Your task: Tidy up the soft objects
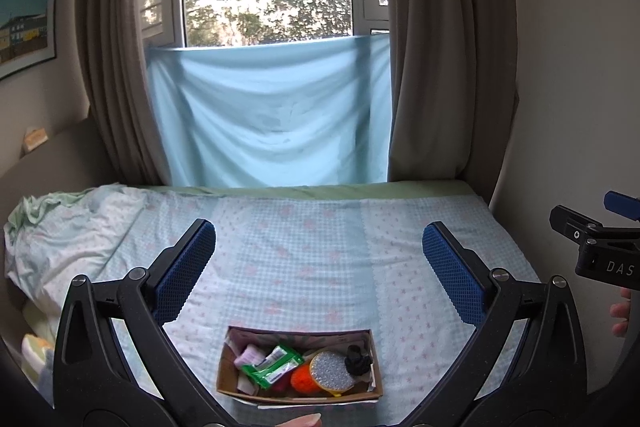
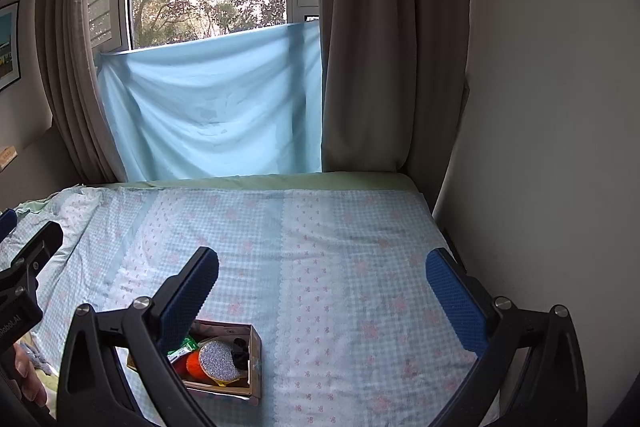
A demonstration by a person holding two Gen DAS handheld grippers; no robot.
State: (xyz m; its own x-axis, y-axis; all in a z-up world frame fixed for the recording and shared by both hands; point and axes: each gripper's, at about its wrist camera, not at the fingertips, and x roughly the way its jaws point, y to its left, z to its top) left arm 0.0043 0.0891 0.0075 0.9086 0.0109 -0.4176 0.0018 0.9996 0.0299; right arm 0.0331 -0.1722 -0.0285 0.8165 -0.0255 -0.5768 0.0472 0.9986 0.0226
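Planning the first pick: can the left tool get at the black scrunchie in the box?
Probably yes. The left tool is open above the open-topped box, and the black scrunchie lies on top, uncovered, near the box's right wall.

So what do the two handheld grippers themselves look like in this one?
Both are alike: the left gripper and the right gripper have matte black curved linkage arms with silver pivot pins. The jaws are lined with blue pads with a knobbly texture. White lettering "DAS" shows on the right gripper's black body in the left wrist view. Only bare fingertips appear; no sleeves or cables are visible.
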